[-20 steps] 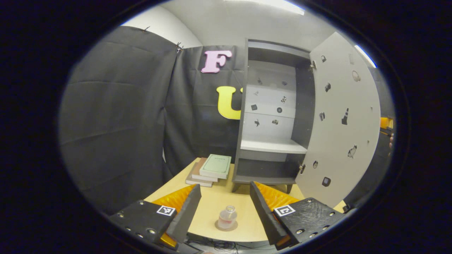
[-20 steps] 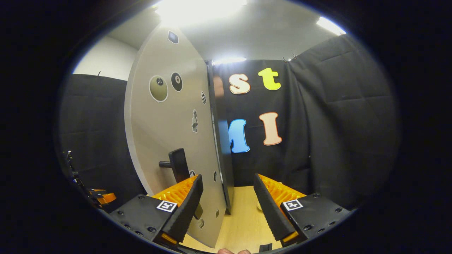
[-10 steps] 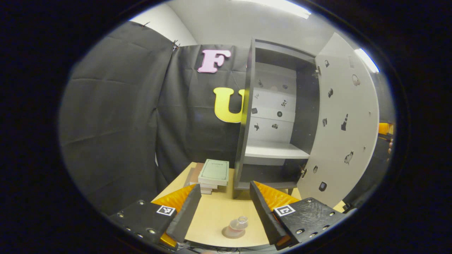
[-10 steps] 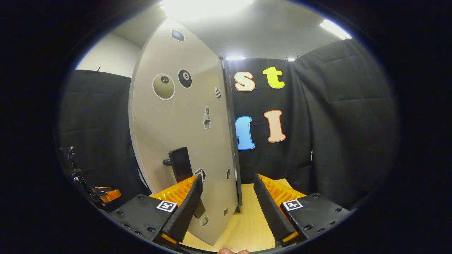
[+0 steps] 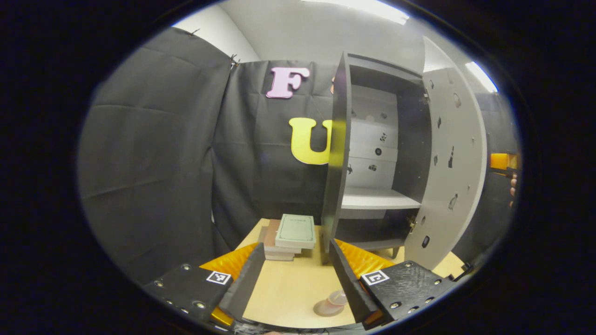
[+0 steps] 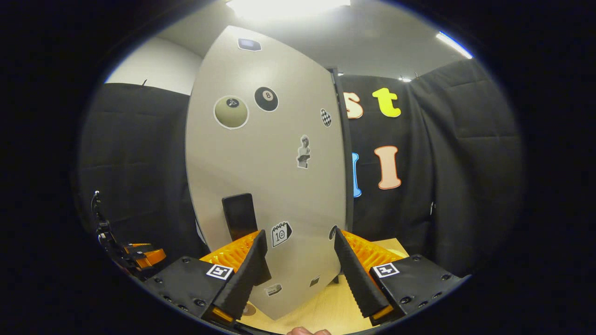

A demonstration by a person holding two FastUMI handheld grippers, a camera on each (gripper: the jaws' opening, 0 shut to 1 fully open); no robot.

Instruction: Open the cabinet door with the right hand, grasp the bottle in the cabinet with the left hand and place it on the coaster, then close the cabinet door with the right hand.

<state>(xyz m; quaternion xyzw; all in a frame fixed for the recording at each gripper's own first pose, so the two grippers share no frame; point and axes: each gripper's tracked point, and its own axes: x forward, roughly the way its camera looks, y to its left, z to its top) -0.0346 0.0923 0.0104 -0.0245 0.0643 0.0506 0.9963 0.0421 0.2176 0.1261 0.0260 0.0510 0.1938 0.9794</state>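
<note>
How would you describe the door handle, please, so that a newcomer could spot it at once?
Start at the tall pale cabinet door dotted with stickers. Low on its face, near its free edge, a dark upright rectangular handle stands just above the right claw. Unlike the flat stickers nearby, it is plain and solid black.

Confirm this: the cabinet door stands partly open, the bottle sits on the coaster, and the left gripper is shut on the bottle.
One thing is wrong: the left gripper is open and holds nothing. The left gripper view shows its fingers spread, with the bottle standing free on the coaster beside its right finger. The rest holds: the cabinet door stands partly open.
</note>
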